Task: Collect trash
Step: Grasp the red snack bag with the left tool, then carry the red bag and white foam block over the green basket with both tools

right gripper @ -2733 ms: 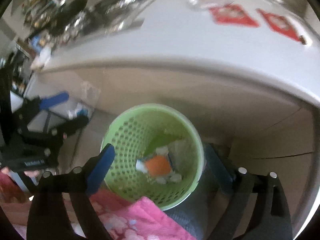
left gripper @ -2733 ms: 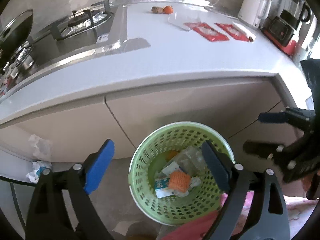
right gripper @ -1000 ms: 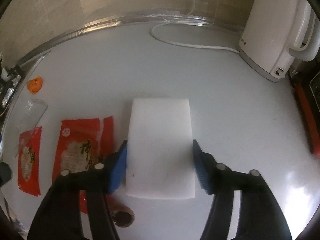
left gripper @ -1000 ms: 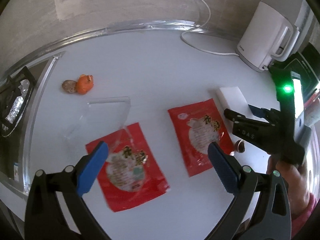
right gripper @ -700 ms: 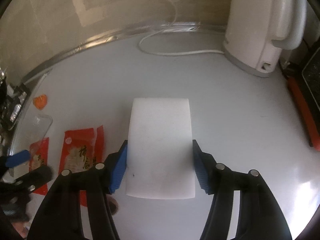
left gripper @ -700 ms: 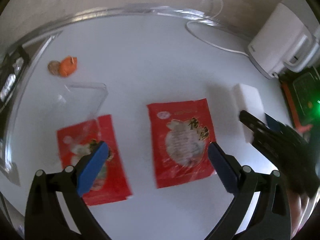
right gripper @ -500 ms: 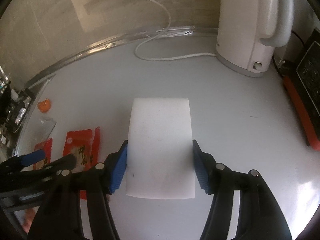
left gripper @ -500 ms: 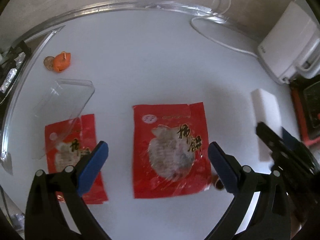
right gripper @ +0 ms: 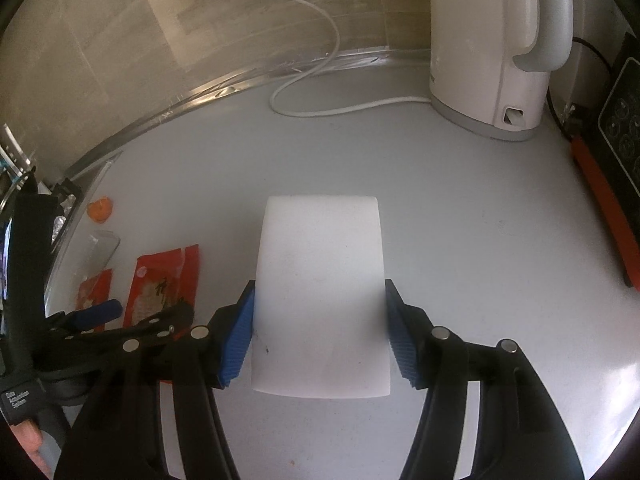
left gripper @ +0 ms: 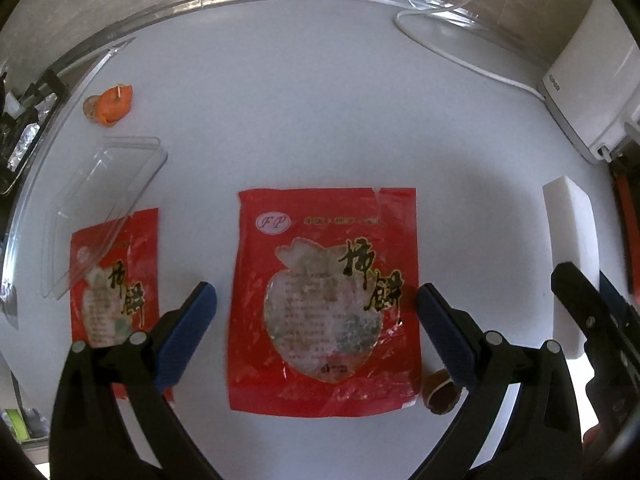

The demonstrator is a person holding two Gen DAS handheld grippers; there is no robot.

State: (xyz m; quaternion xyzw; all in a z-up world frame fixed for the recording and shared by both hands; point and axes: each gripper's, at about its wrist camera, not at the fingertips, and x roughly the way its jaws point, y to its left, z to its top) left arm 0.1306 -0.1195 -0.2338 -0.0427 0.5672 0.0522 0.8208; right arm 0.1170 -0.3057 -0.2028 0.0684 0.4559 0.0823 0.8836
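A red snack packet (left gripper: 326, 300) lies flat on the white counter (left gripper: 280, 120). My left gripper (left gripper: 314, 296) hovers over it, open, one blue pad at each side edge, apart from it. A second red packet (left gripper: 114, 280) lies to the left, partly under a clear plastic lid (left gripper: 104, 208). My right gripper (right gripper: 319, 292) is shut on a white foam block (right gripper: 320, 248), its pads pressed on both long sides. I cannot tell whether the block rests on the counter. The left wrist view has the block (left gripper: 568, 240) at the far right.
An orange peel scrap (left gripper: 114, 104) lies at the back left and a small brown piece (left gripper: 440, 398) by the packet's near right corner. A white kettle (right gripper: 500, 40) with its cable (right gripper: 320, 60), and a black appliance (right gripper: 616, 128) on a red base, stand at the right. The stove (left gripper: 20, 132) borders the left.
My left gripper has shifted right and sunk, so the right-hand packet now sits between its fingers. The right gripper has tilted up toward the kettle, the block still in it.
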